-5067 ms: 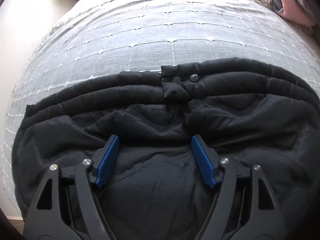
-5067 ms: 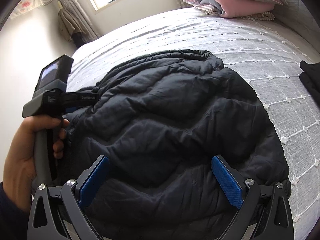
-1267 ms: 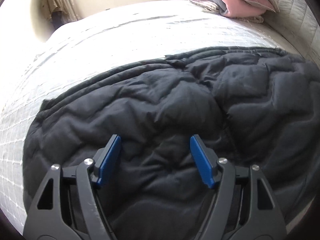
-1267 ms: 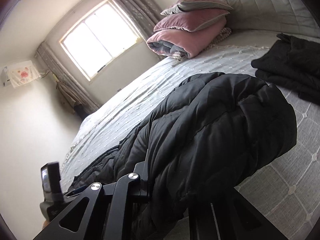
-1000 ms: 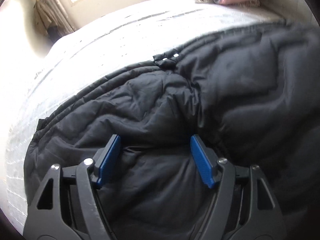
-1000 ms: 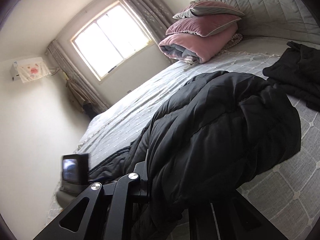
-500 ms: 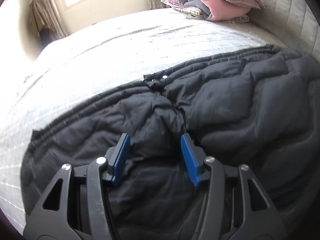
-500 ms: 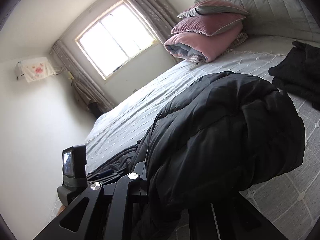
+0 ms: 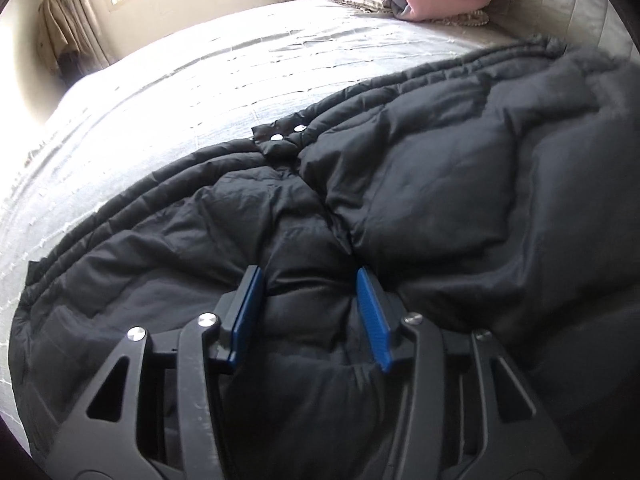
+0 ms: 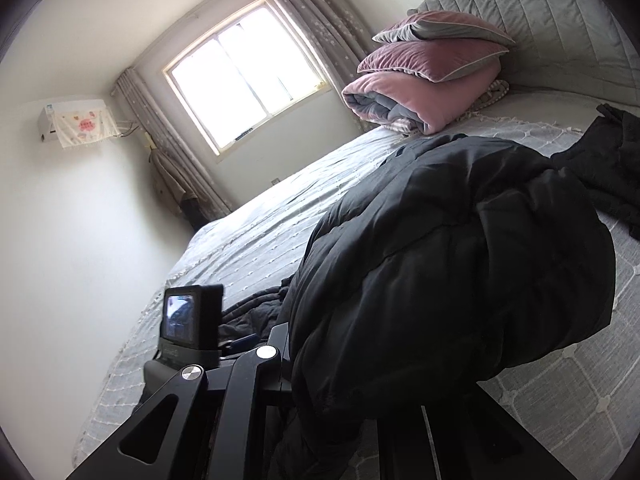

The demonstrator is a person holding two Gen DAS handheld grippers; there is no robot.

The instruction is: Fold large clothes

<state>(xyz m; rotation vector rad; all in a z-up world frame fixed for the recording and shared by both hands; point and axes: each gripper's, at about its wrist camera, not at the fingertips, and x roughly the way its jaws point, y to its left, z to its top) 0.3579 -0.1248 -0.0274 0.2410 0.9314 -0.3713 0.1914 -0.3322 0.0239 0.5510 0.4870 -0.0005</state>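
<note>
A large black puffer jacket (image 9: 420, 184) lies on the bed, its collar with two metal snaps (image 9: 286, 133) at the far edge. My left gripper (image 9: 310, 304) presses down on the jacket's middle, its blue pads half closed around a bulge of fabric. In the right wrist view my right gripper (image 10: 340, 392) is shut on the jacket (image 10: 440, 264) and lifts a thick fold of it, which hides the fingertips. The left gripper's camera unit (image 10: 188, 320) shows at lower left, next to the jacket.
The bed has a grey quilted cover (image 9: 208, 76). Pink pillows and a folded blanket (image 10: 424, 76) are stacked by the padded headboard (image 10: 540, 12). Another dark garment (image 10: 604, 168) lies at the right. A window (image 10: 244, 76) and wall are beyond the bed.
My left gripper's pads have narrowed around the jacket's middle. My right gripper has kept its hold and moved the lifted fold slightly leftward and up.
</note>
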